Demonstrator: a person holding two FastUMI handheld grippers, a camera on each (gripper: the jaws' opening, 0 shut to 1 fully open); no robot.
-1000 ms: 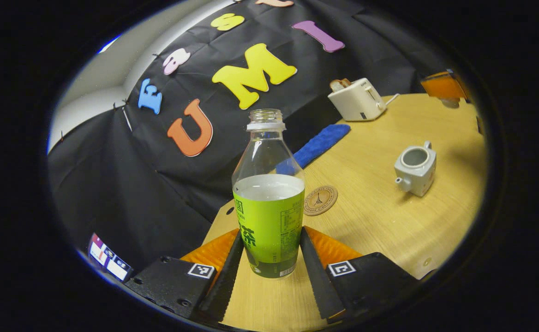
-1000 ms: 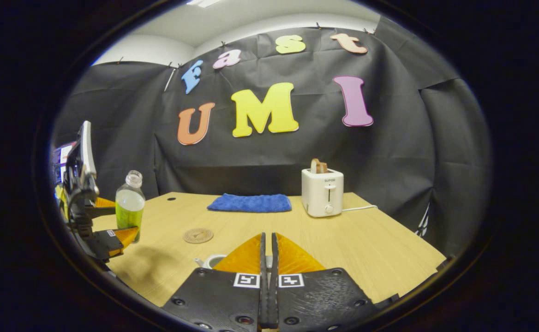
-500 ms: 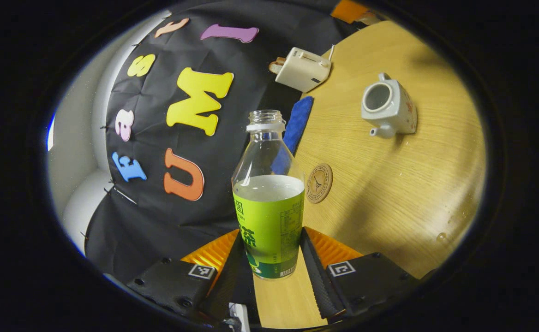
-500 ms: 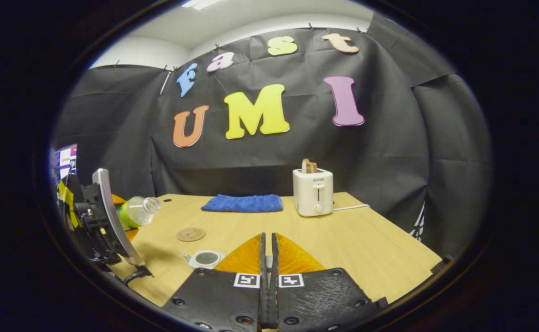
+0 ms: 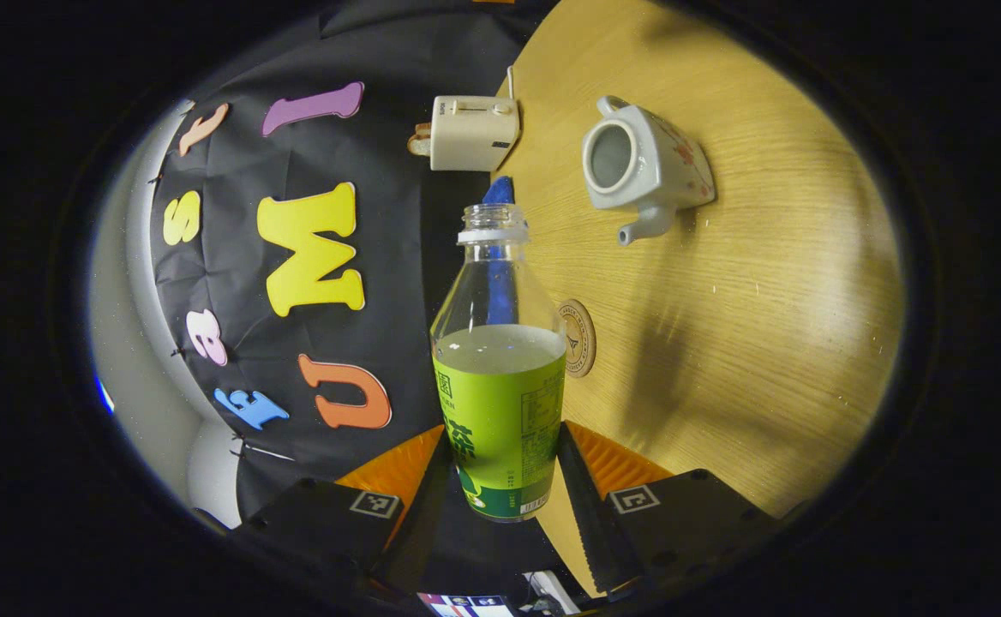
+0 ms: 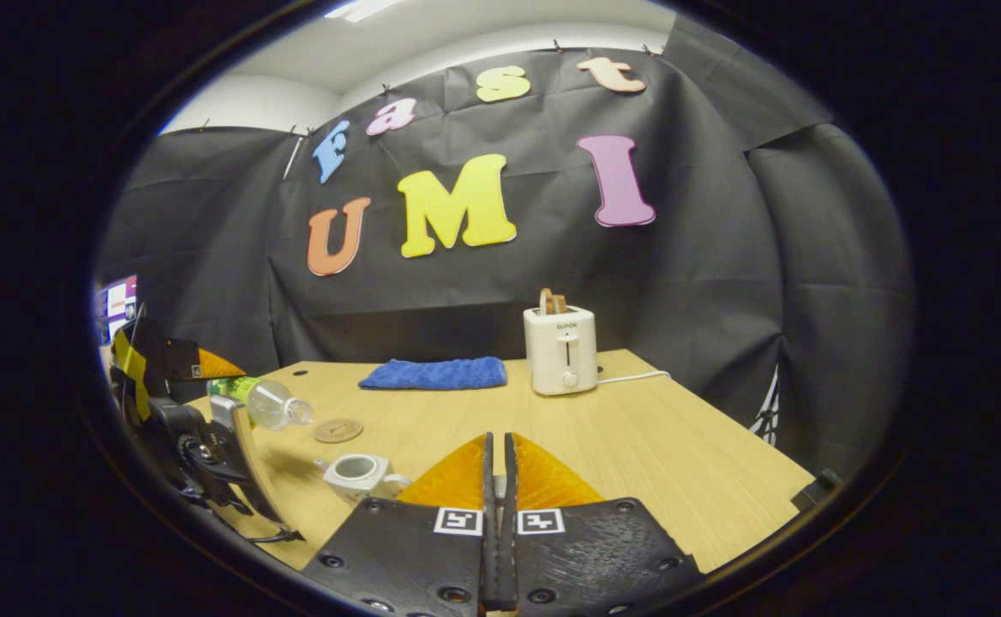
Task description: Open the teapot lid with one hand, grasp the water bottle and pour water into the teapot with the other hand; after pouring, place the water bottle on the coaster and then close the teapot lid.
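My left gripper [image 5: 501, 446] is shut on a clear water bottle [image 5: 500, 411] with a green label and no cap, about half full. In the right gripper view the bottle [image 6: 265, 401] lies nearly level above the table, its mouth pointing toward the white teapot [image 6: 355, 473]. The teapot [image 5: 642, 167] stands lidless on the table, apart from the bottle's mouth. A round cork coaster [image 5: 578, 337] lies between them. My right gripper [image 6: 498, 441] is held above the table near the teapot, its fingers pressed together with a pale sliver of the lid between them.
A white toaster [image 6: 560, 350] with its cord and a blue cloth [image 6: 434, 374] sit at the back of the wooden table [image 6: 655, 454]. The black cloth wall rises behind them. The table's right half is bare wood.
The left gripper has rolled over, tipping the bottle from upright to nearly level and bringing it closer to the teapot. The right gripper stays shut and has drifted slightly.
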